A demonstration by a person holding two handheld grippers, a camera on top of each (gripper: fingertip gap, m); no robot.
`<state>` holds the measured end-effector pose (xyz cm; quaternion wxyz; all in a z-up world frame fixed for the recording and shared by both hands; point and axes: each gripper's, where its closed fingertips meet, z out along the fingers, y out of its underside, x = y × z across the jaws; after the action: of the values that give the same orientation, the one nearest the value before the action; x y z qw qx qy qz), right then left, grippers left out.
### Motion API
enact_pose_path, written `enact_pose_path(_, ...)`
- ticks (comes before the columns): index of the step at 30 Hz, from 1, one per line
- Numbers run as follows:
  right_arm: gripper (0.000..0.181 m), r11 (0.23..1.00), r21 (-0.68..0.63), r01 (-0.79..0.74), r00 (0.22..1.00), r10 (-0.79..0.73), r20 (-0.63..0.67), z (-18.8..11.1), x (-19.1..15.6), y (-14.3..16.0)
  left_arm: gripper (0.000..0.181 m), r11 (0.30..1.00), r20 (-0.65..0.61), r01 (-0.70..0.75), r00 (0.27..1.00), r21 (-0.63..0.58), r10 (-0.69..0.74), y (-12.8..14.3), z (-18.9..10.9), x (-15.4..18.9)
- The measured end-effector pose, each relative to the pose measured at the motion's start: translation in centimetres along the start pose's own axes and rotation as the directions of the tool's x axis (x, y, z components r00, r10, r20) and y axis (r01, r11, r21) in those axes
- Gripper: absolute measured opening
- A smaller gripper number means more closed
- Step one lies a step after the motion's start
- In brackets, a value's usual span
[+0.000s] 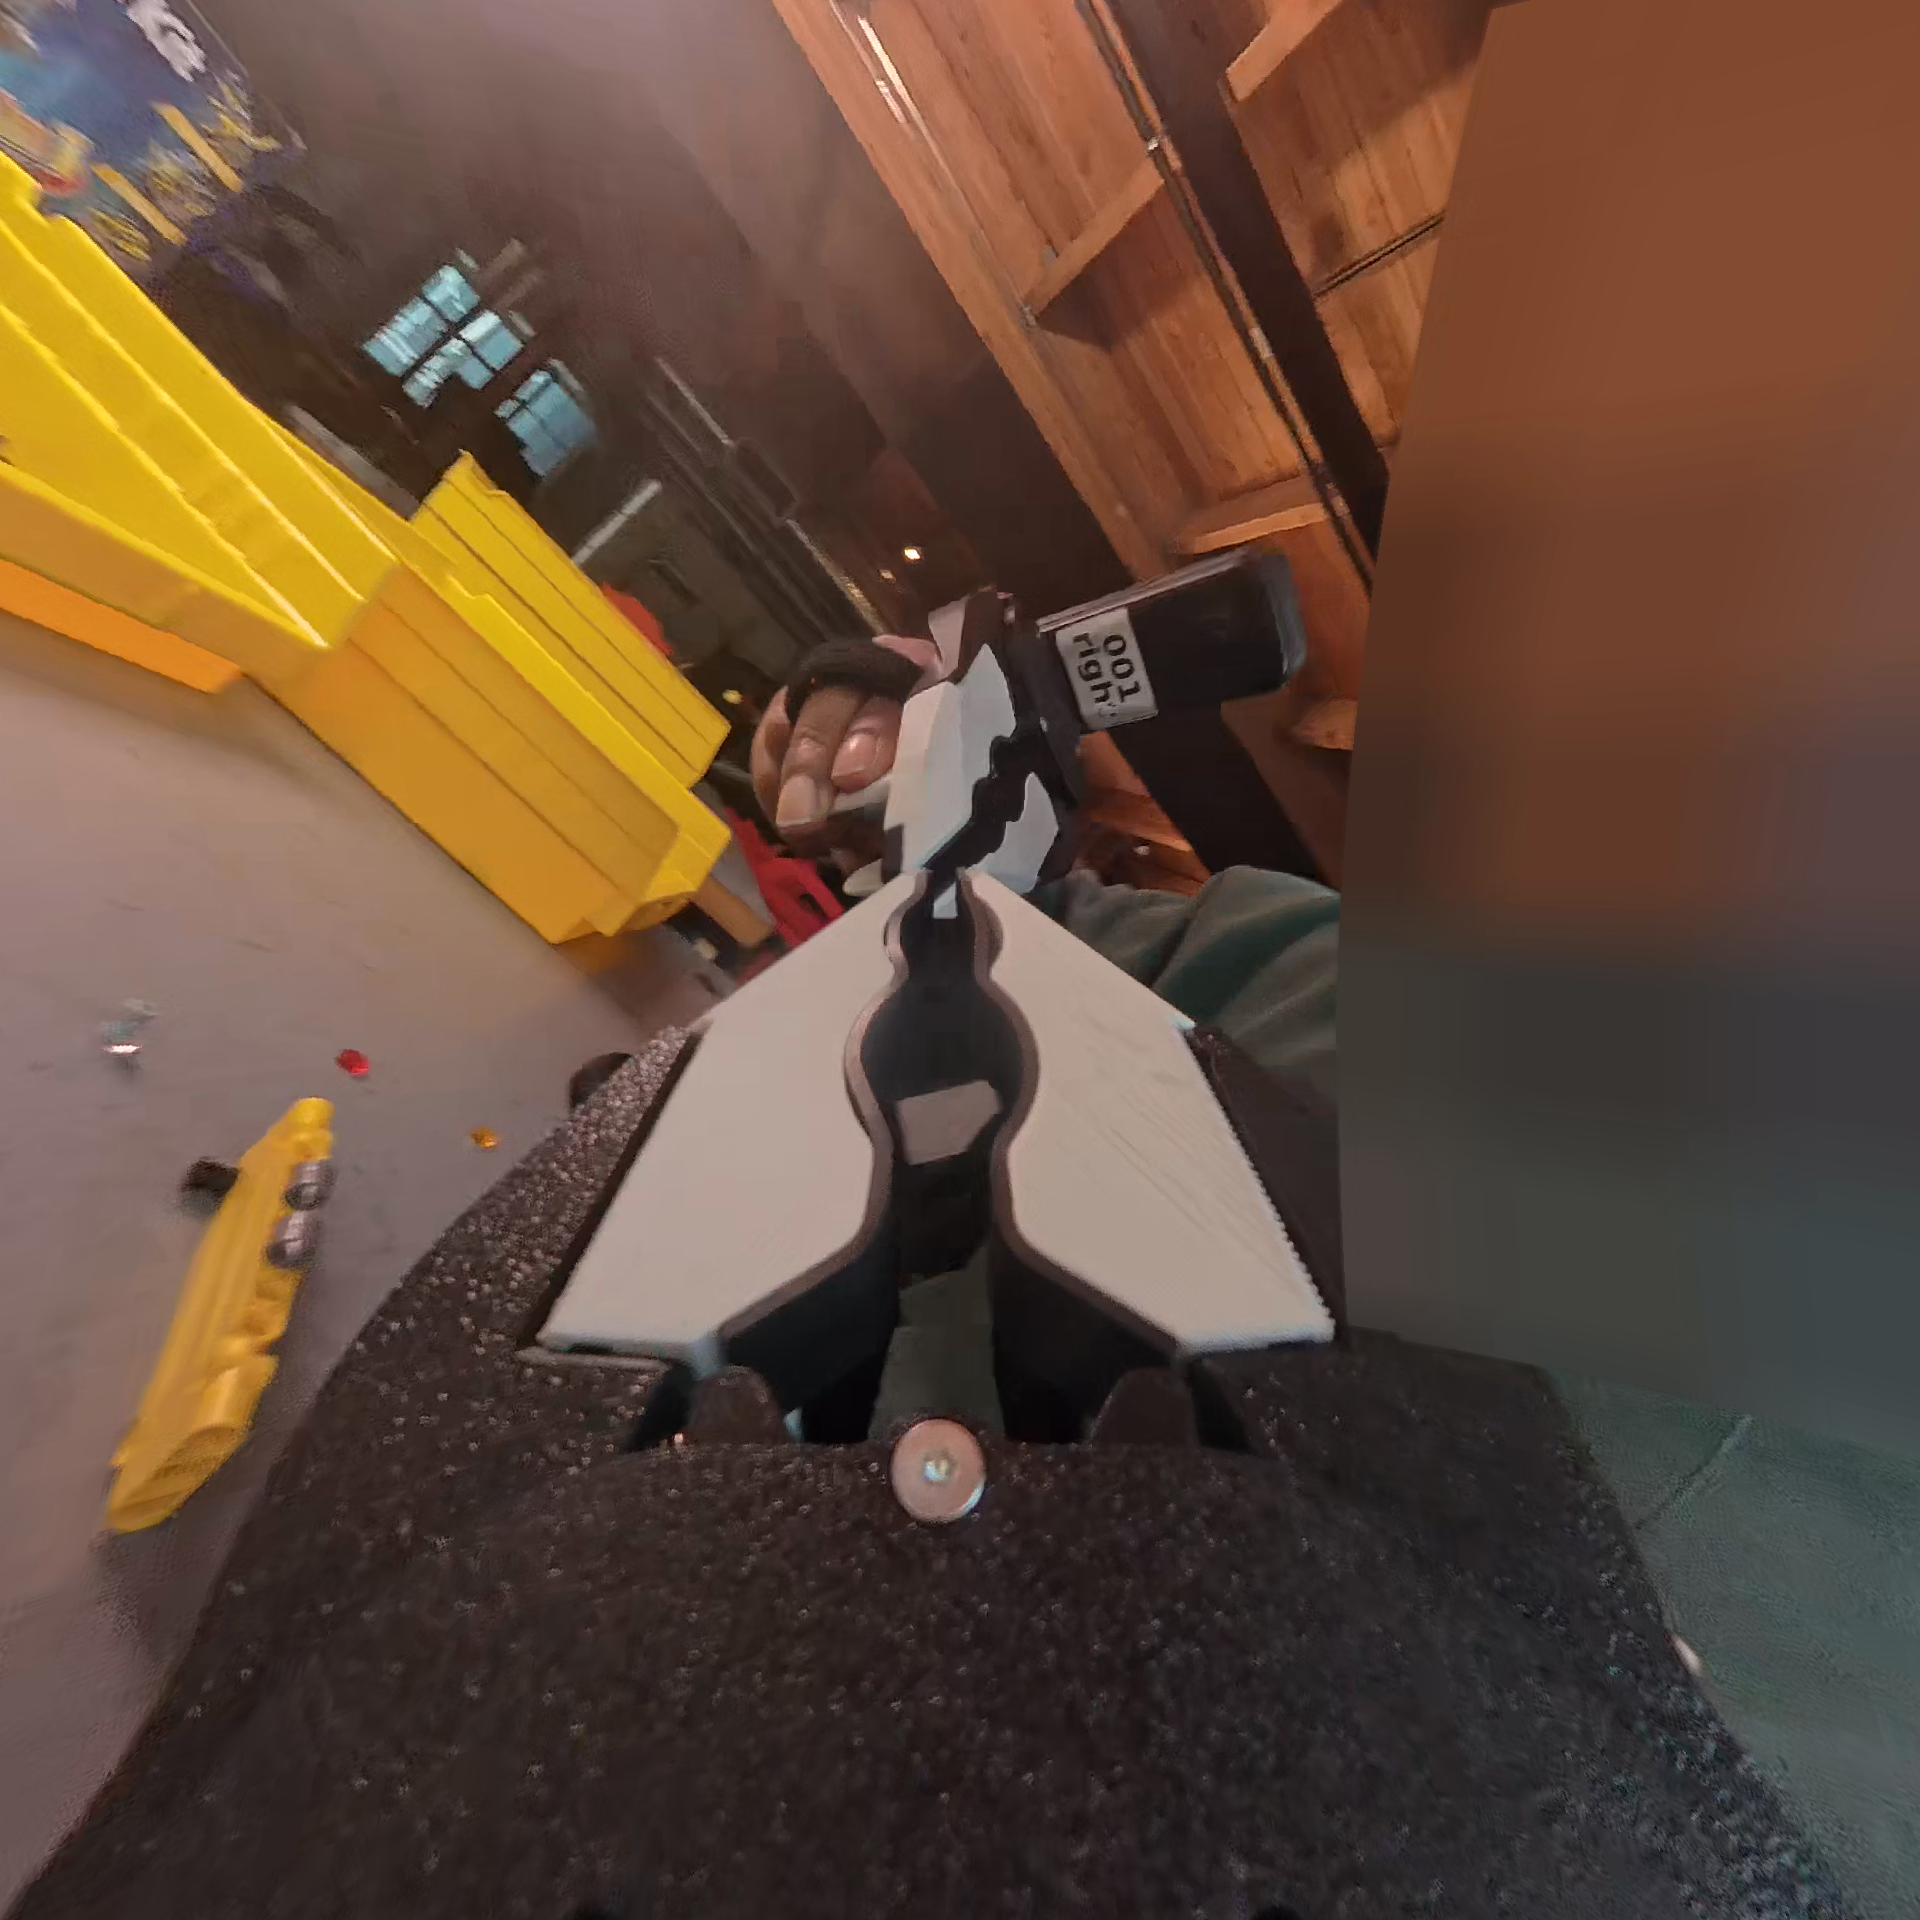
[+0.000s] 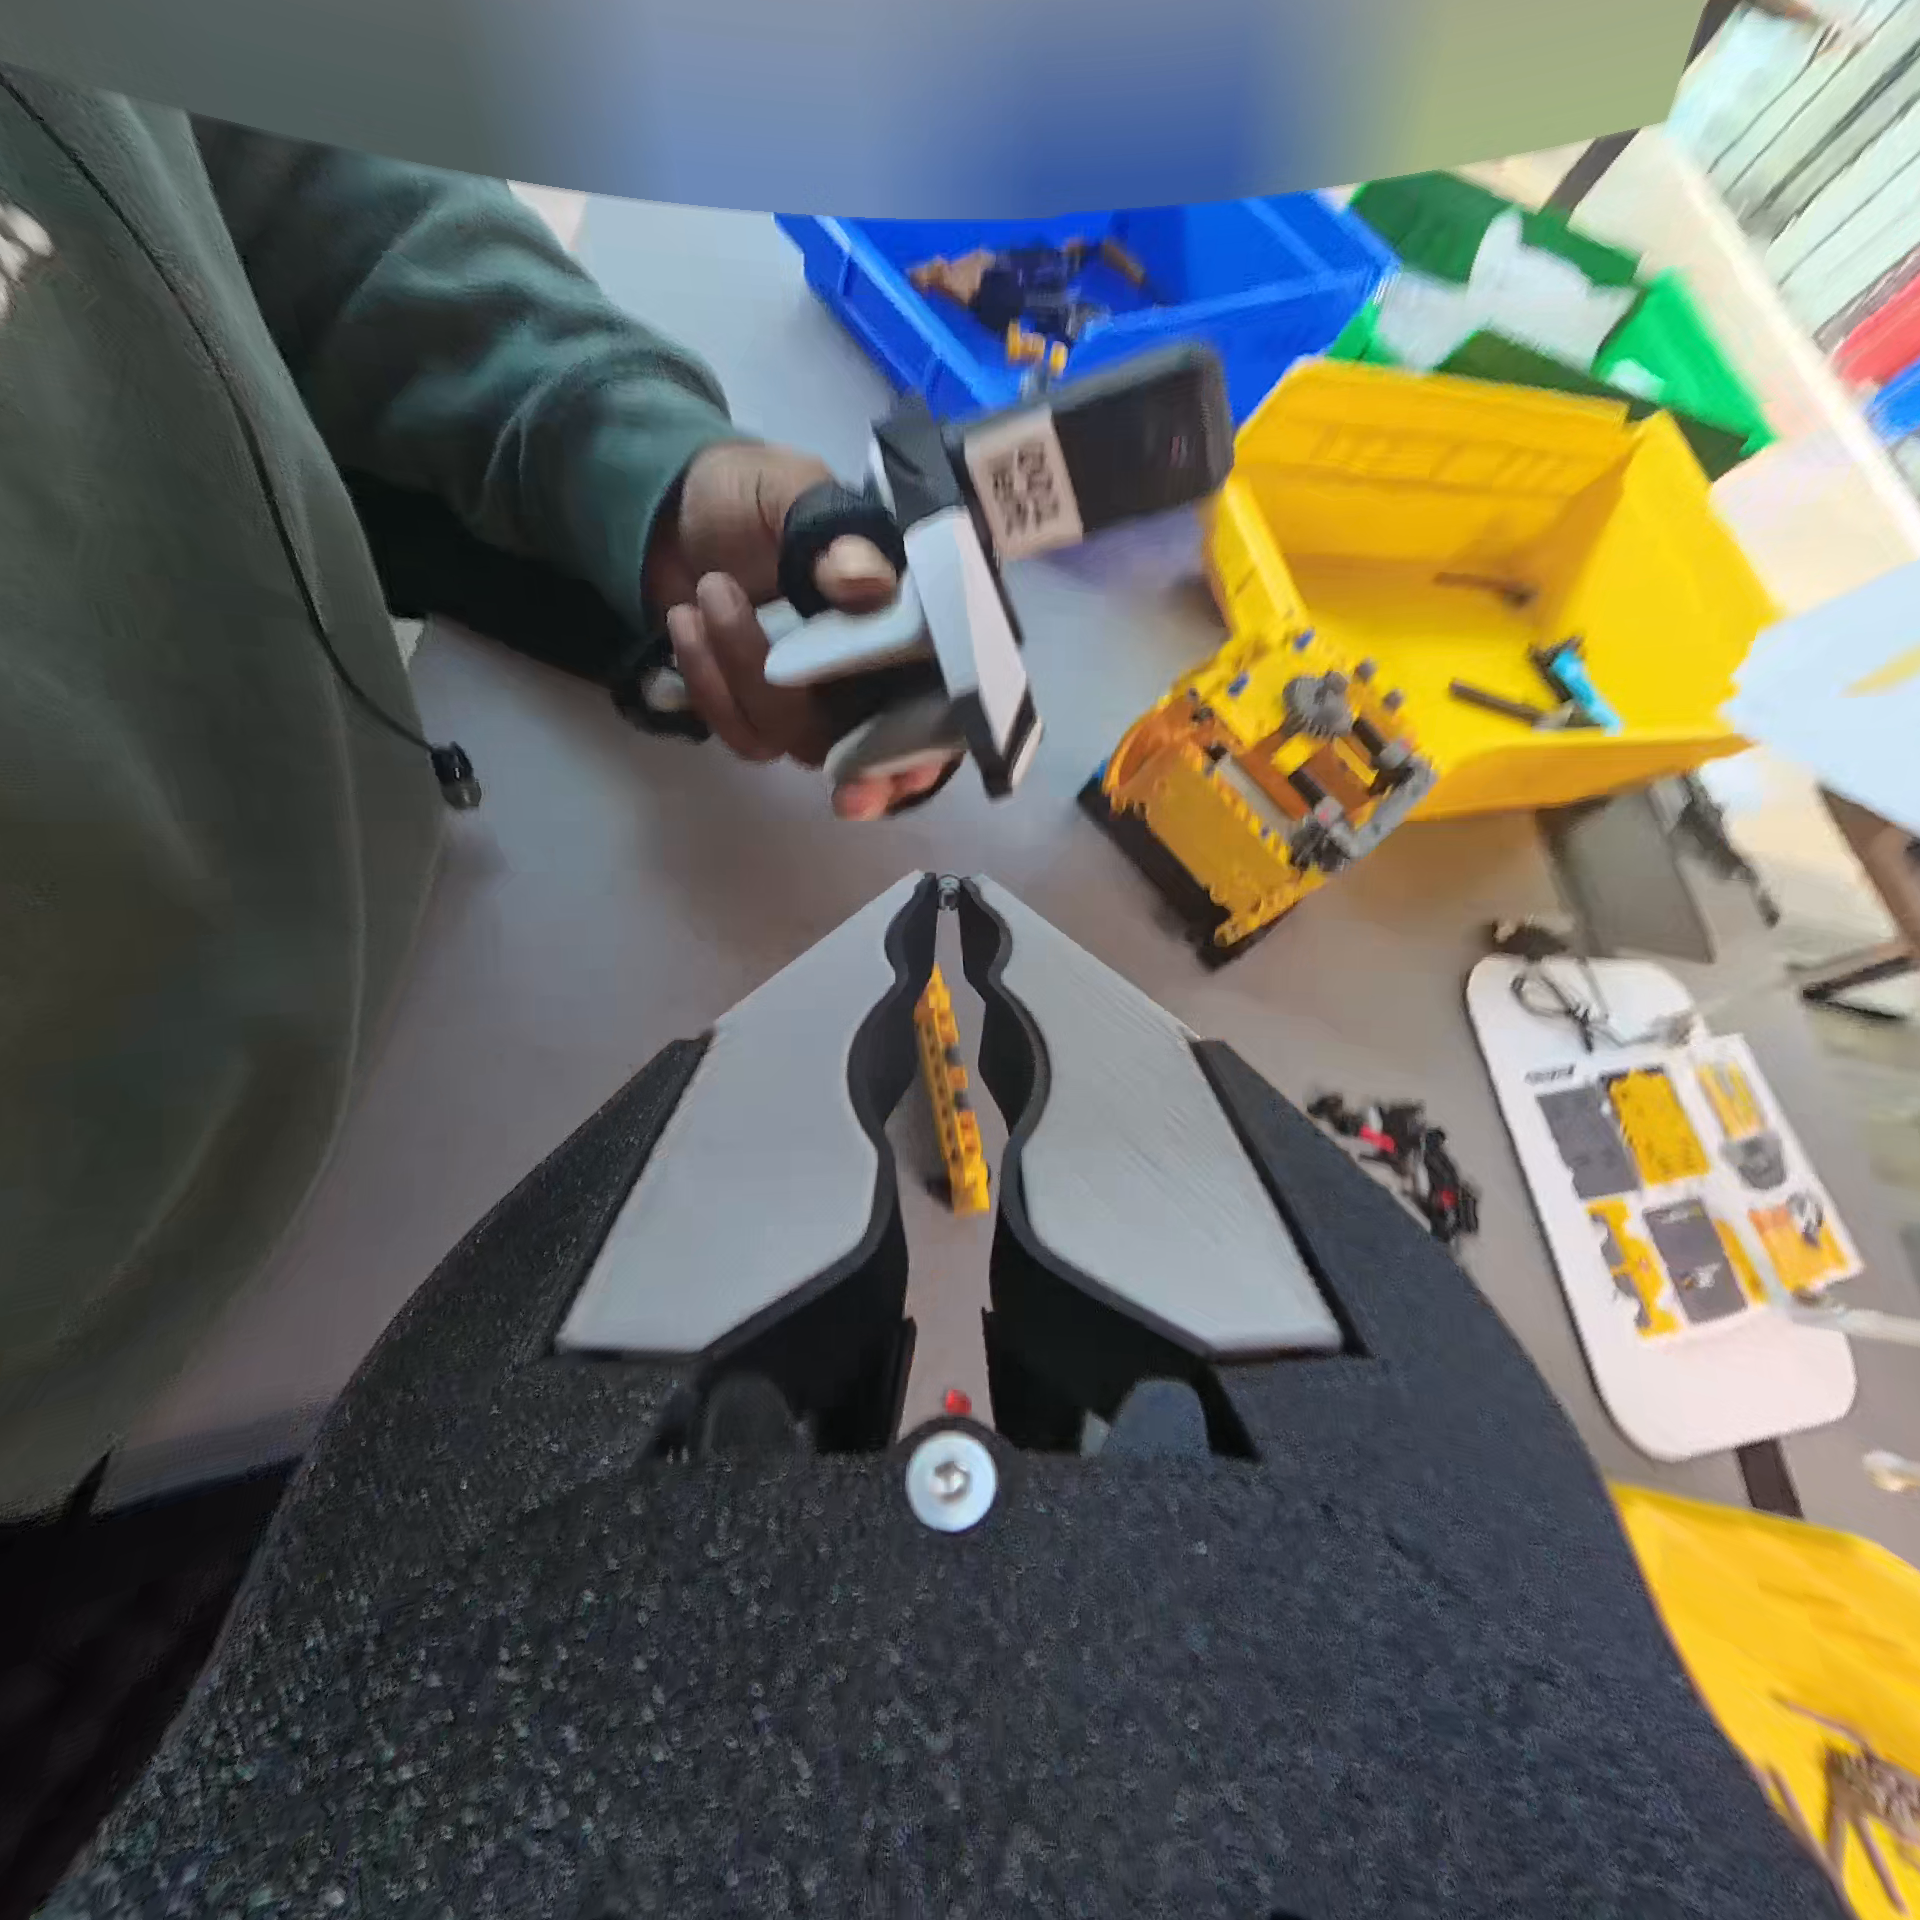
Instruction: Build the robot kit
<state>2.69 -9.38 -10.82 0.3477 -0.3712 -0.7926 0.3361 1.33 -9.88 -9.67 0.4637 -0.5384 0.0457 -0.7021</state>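
Note:
My right gripper [image 2: 948, 891] is shut on a small grey pin [image 2: 949, 889] pinched at its very tips, held above the grey table [image 2: 582, 935]. A yellow studded beam [image 2: 951, 1091] lies on the table below, seen through the gap between the fingers. My left gripper [image 1: 941, 891] is shut, tips together, with nothing visible in it. It is raised and points at the right gripper [image 1: 977, 769], which a hand holds just beyond. The left gripper also shows in the right wrist view [image 2: 987, 675], held in a hand with a green sleeve.
A yellow beam with grey pins [image 1: 229, 1309] and small loose pieces [image 1: 353, 1062] lie on the table. Stacked yellow bins [image 1: 499, 707] stand behind. A yellow brick-built model [image 2: 1257, 790], a yellow bin [image 2: 1455, 582], a blue bin [image 2: 1091, 291], a green bin [image 2: 1662, 343], an instruction sheet [image 2: 1662, 1195] and black parts [image 2: 1403, 1153] lie to the right. My two grippers' fingertips are within a few centimetres of each other.

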Motion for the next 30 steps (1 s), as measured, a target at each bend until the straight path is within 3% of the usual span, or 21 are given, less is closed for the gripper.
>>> enact_pose_path(3, 0.003, 0.950, -0.302, -0.073, 0.995, 0.091, 0.045, -0.7, 0.6, 6.9, 0.011, 0.974, 0.232, -0.204, 0.947, -0.097, 0.222, -0.4, -1.1, -2.1)
enact_pose_path(6, 0.003, 0.860, -0.493, -0.132, 0.978, 0.196, 0.079, -1.0, -0.5, 13.3, 0.018, 0.889, 0.408, -0.345, 0.796, -0.301, 0.447, 0.1, -2.3, -4.6)
enact_pose_path(9, 0.003, 0.786, -0.600, -0.146, 0.963, 0.252, 0.096, -1.2, -1.8, 17.3, 0.021, 0.769, 0.464, -0.414, 0.623, -0.487, 0.629, 0.6, -3.5, -6.5)
enact_pose_path(11, 0.003, 0.769, -0.616, -0.173, 0.947, 0.301, 0.110, -1.2, -2.4, 18.0, 0.023, 0.702, 0.457, -0.423, 0.547, -0.572, 0.702, 1.0, -4.0, -7.5)
enact_pose_path(17, 0.003, 0.756, -0.639, -0.146, 0.935, 0.316, 0.159, -0.9, -3.6, 18.2, 0.030, 0.594, 0.389, -0.363, 0.498, -0.718, 0.775, 3.5, -4.6, -9.6)
enact_pose_path(30, 0.003, 0.747, -0.655, -0.115, 0.940, 0.296, 0.173, -0.9, -4.0, 18.7, 0.031, 0.509, 0.323, -0.319, 0.488, -0.799, 0.811, 5.6, -5.1, -11.0)
